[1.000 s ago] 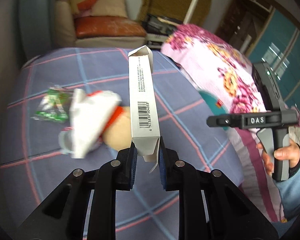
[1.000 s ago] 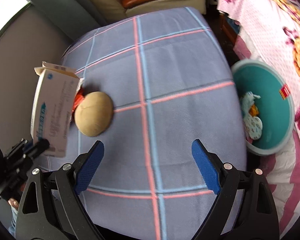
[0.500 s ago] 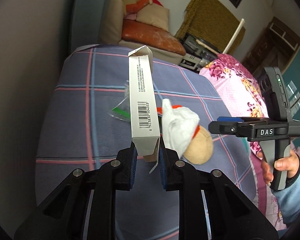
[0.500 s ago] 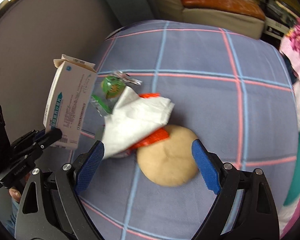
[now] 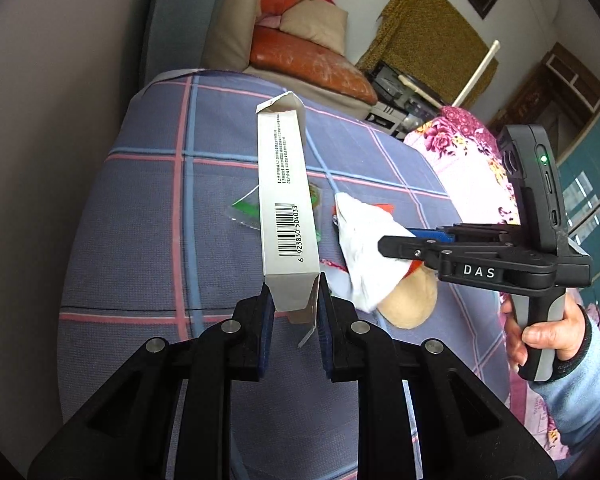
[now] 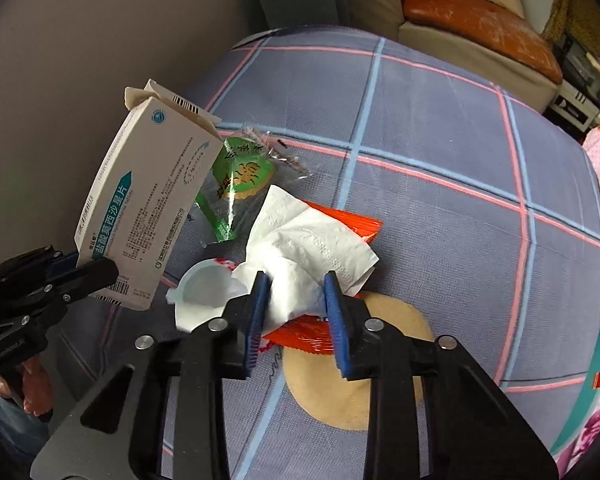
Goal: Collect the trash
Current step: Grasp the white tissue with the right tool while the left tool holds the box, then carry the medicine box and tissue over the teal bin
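My left gripper [image 5: 292, 304] is shut on the lower end of a white medicine box [image 5: 284, 200], held upright above the bed; the right wrist view shows the box [image 6: 148, 208] at the left. A crumpled white tissue [image 6: 312, 240] lies on an orange wrapper [image 6: 356, 220]. My right gripper [image 6: 296, 300] is closing, and its blue pads pinch the tissue's near end. In the left wrist view the right gripper [image 5: 392, 242] reaches into the tissue [image 5: 364, 248] from the right. A green wrapper [image 6: 240, 172] and a small white plastic cup [image 6: 200, 288] lie beside the tissue.
The trash lies on a blue plaid bed cover [image 6: 440, 160] with a round tan pad [image 6: 396, 360] under my right gripper. A teal basin [image 6: 576, 428] shows at the lower right edge. A sofa with an orange cushion [image 6: 472, 12] stands beyond the bed, a floral quilt [image 5: 460, 140] to the right.
The right gripper swung from the basin side to the trash pile, and its wide-open jaws have closed onto the tissue. The left gripper moved left, still holding the box.
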